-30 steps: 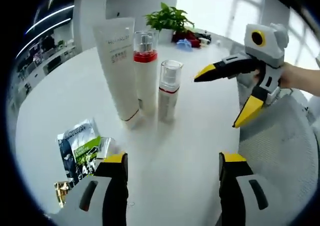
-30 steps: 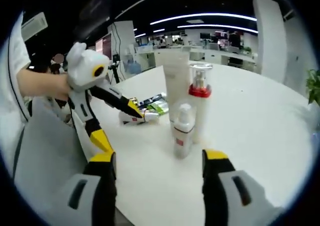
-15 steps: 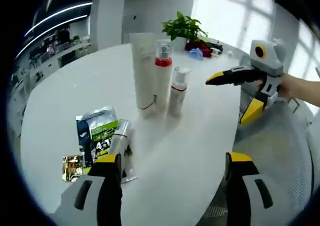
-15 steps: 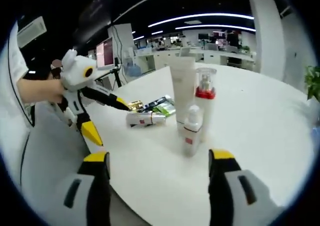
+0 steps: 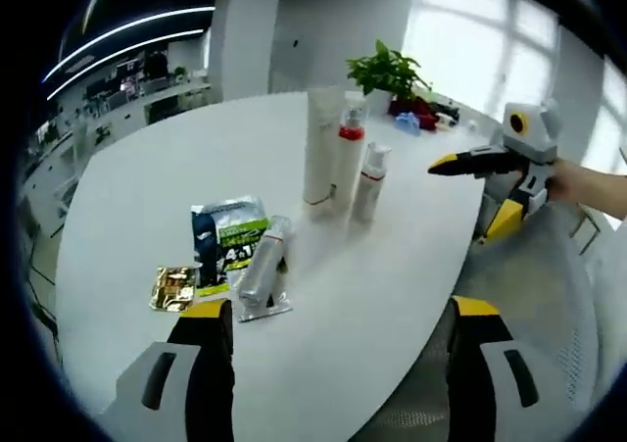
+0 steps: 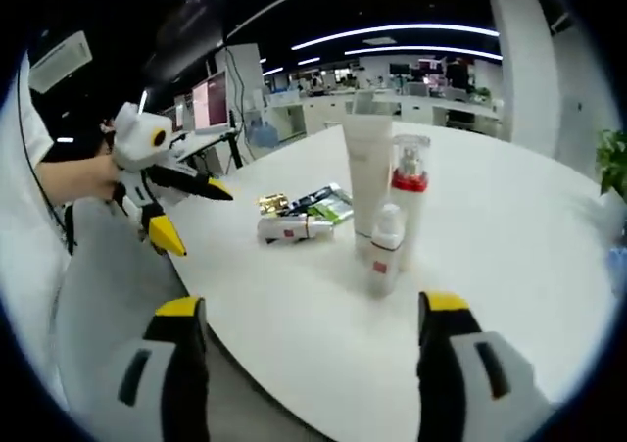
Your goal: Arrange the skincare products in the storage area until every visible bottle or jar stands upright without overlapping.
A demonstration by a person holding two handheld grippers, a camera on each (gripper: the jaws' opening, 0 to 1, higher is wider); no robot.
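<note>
Skincare bottles — a tall tube (image 5: 320, 146), red-collared pump bottle (image 5: 348, 158) and small pump bottle (image 5: 368, 181) — stand upright mid-table (image 5: 137, 177), while a silver tube (image 5: 261, 271) lies across sachets (image 5: 227, 243) nearer the edge, unrighted; left gripper (image 5: 331, 364) and right gripper (image 6: 309, 354) spread, empty.

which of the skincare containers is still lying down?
The small silver tube, lying flat on the table beside the green sachet. The tall white tube, the red-collared pump bottle and the short pump bottle all stand upright together.
</note>
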